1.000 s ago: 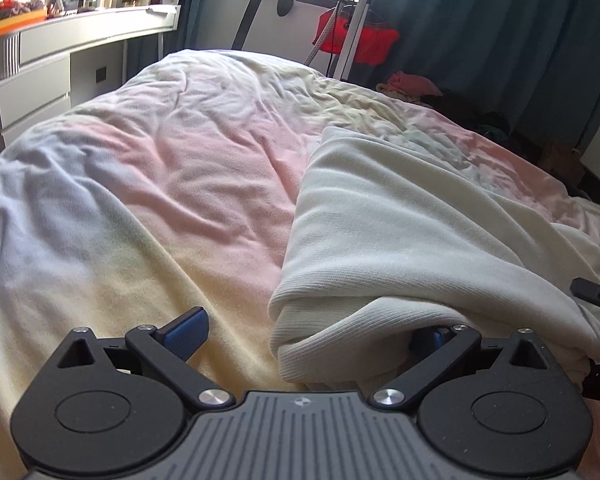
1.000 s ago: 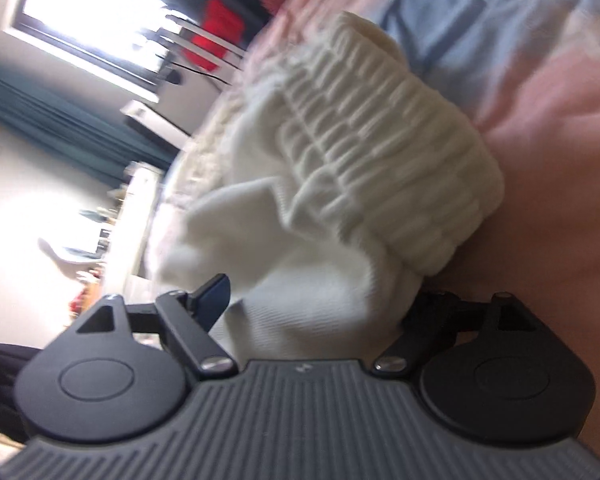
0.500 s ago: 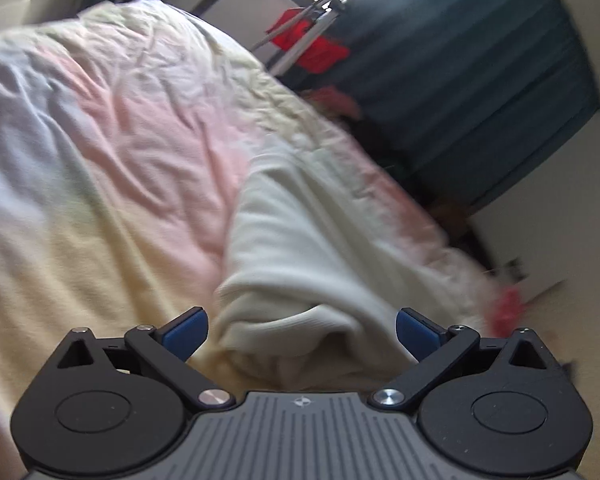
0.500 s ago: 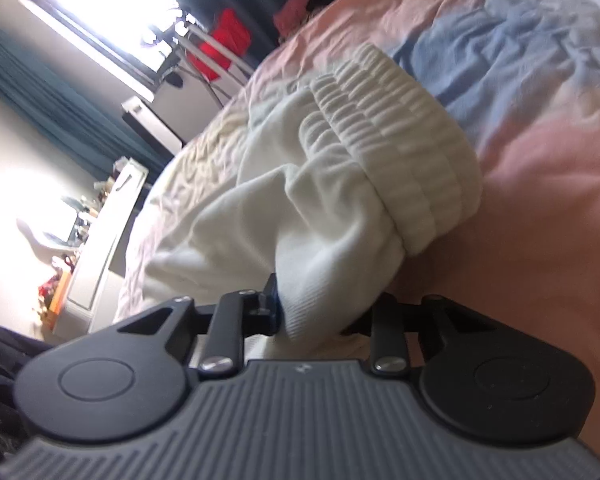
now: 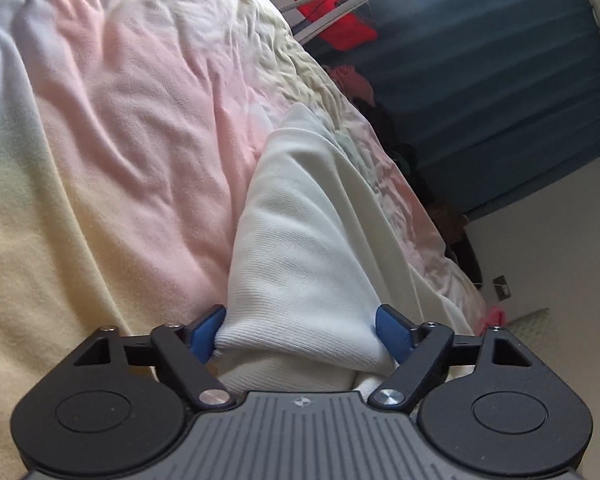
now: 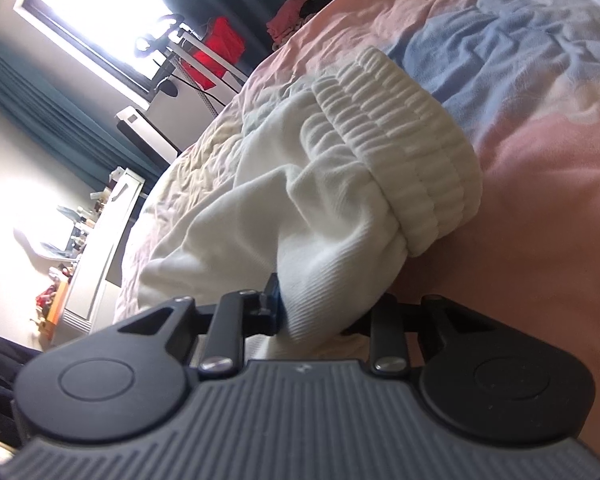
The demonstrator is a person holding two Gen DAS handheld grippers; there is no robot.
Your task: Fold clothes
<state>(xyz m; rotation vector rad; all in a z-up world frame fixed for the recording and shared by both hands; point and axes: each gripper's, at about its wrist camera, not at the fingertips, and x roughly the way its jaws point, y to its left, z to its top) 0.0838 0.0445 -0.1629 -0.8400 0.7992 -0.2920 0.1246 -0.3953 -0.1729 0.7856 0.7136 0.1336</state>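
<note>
A white knitted garment (image 5: 300, 216) lies folded on the pastel bedspread (image 5: 120, 128). My left gripper (image 5: 300, 332) has its blue fingers against both sides of a thick fold at the garment's near corner. In the right wrist view the same garment (image 6: 340, 208) shows its ribbed elastic band (image 6: 412, 152). My right gripper (image 6: 320, 316) is shut on a bunch of the fabric just below that band, close above the bedspread (image 6: 540, 208).
A drying rack with a red cloth (image 5: 340, 28) and dark teal curtains (image 5: 500, 80) stand past the bed's far end. A white dresser with small items (image 6: 96, 240) stands by the bed. Clothes (image 6: 292, 20) are piled near the curtains.
My left gripper tilted and its fingers closed in from wide open onto the garment's corner fold. My right gripper went from open to shut on the fabric below the band.
</note>
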